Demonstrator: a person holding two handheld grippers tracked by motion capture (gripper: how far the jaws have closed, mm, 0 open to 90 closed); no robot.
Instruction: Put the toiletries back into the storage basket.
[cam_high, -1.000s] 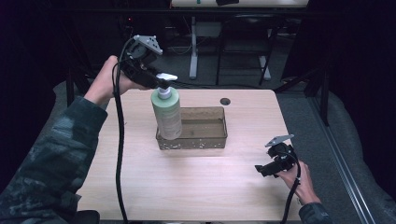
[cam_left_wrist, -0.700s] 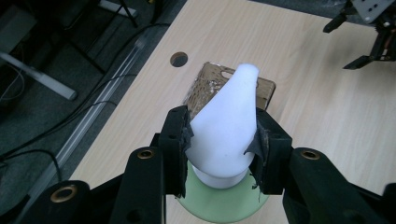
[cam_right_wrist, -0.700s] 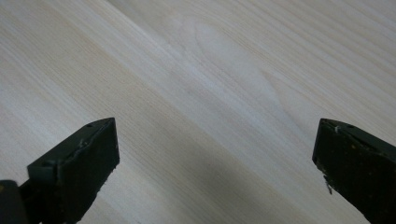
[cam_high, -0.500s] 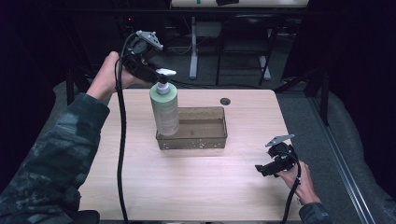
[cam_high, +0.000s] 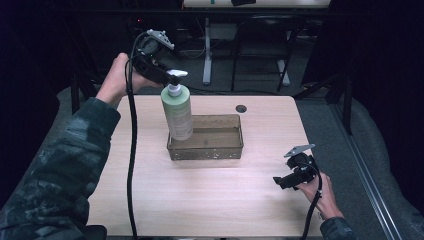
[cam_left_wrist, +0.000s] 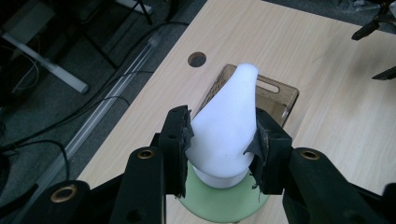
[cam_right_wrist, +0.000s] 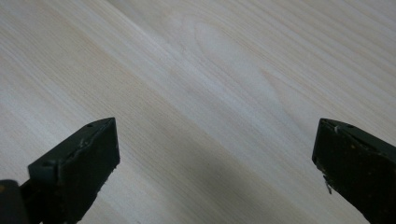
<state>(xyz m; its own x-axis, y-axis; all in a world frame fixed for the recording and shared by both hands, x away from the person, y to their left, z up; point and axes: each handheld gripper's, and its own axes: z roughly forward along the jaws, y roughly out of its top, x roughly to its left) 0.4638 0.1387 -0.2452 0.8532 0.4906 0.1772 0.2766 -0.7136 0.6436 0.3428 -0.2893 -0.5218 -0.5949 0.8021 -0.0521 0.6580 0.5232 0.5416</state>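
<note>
- The surface (cam_high: 210, 195) is a pale wooden top with a small round hole (cam_high: 241, 108) near its far edge; most of it is bare.
- The tray (cam_high: 232, 150) is a brown see-through box in the middle of the surface. It looks like stiff, thin plastic. Its inside is hard to read in the dim high view.
- The bottle (cam_high: 177, 112) is pale green with a white pump (cam_left_wrist: 224, 135). It stands upright at the left end of the tray; I cannot tell if its base rests on the tray floor or hangs just above it.
- I judge the bottle rather heavy if it is full, with a smooth, slippery body. The pump is a narrow hold and the bottle may swing or turn under it, so the neck below is a safer place to take it.
- The left gripper (cam_left_wrist: 223, 140) is clenched on the pump, one jaw on each side of the head.
- The right gripper (cam_right_wrist: 215, 154) is released, its jaws wide apart above bare wood, well apart from the tray.
- The fill level of the bottle is not visible, and the label is too dark to read.
</note>
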